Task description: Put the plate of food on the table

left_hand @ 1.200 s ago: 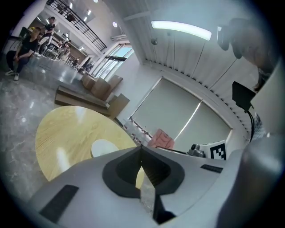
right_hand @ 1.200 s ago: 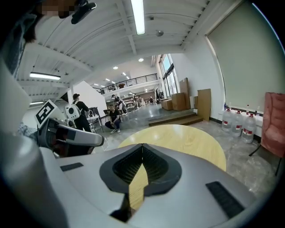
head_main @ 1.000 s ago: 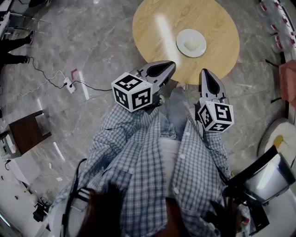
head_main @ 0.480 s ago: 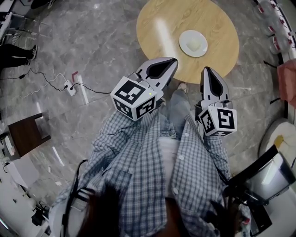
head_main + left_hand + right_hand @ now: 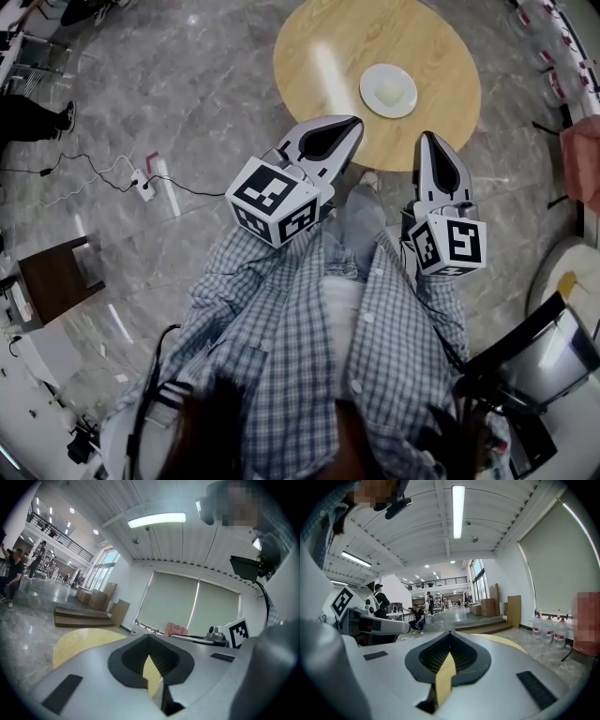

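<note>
Lifted both a little since before: my left gripper (image 5: 352,124) and right gripper (image 5: 430,138), jaws pressed together, empty. Plate of food (image 5: 388,90) sits on round table (image 5: 309,66), apart from both.

My left gripper (image 5: 352,122) and right gripper (image 5: 429,137): pale grey shells, black ribbed pads, cubes marked in black-and-white squares. Table (image 5: 319,56): light yellowish wood, with a pale streak of glare. Plate (image 5: 409,101): white. Food (image 5: 387,91) on it: pale cream. Floor (image 5: 187,103): grey marble, lighter veining. My shirt (image 5: 281,328): blue-and-white plaid. Jeans (image 5: 361,220): faded blue.
</note>
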